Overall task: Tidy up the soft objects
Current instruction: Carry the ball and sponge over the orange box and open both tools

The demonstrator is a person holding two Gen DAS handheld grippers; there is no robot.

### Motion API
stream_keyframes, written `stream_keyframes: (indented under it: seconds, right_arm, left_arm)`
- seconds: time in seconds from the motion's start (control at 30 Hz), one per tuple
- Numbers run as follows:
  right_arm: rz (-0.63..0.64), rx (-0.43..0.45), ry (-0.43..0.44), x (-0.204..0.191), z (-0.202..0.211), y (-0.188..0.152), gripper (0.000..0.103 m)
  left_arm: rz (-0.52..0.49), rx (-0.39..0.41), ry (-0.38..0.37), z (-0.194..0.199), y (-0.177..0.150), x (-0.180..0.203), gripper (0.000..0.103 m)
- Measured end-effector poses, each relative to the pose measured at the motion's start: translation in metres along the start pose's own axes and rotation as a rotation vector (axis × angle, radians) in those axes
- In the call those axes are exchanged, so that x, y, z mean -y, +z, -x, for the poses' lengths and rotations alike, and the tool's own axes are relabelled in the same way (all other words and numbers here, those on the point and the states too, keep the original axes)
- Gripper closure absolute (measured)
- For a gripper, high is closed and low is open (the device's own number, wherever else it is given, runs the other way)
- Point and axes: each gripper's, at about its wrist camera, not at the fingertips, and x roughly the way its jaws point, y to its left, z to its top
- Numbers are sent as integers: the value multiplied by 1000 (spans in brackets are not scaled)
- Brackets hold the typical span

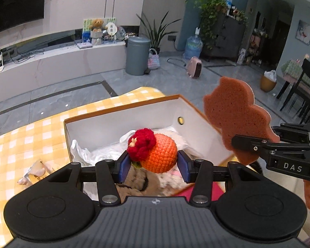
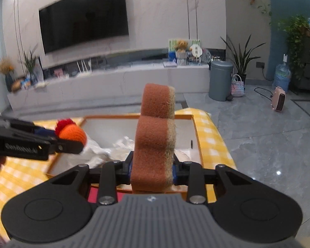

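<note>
Left wrist view: the crocheted orange ball (image 1: 160, 155) is being pinched by the left gripper (image 1: 155, 166) above the open cardboard box (image 1: 122, 122).

Right wrist view: the brown sponge (image 2: 154, 142) is being clamped upright by the right gripper (image 2: 153, 170) over the box on the yellow checked tablecloth (image 2: 211, 142).
</note>
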Motion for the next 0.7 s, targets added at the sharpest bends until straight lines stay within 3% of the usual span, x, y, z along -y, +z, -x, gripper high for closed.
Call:
stream_keyframes:
  seconds: [0.4, 0.7]
  right_arm:
    - [206, -141, -106, 12, -110, 7, 71]
    - [298, -236, -113, 12, -151, -2, 71]
  left_arm:
    - [7, -99, 86, -70, 18, -44, 48]
    - [32, -170, 97, -106, 16, -63, 48]
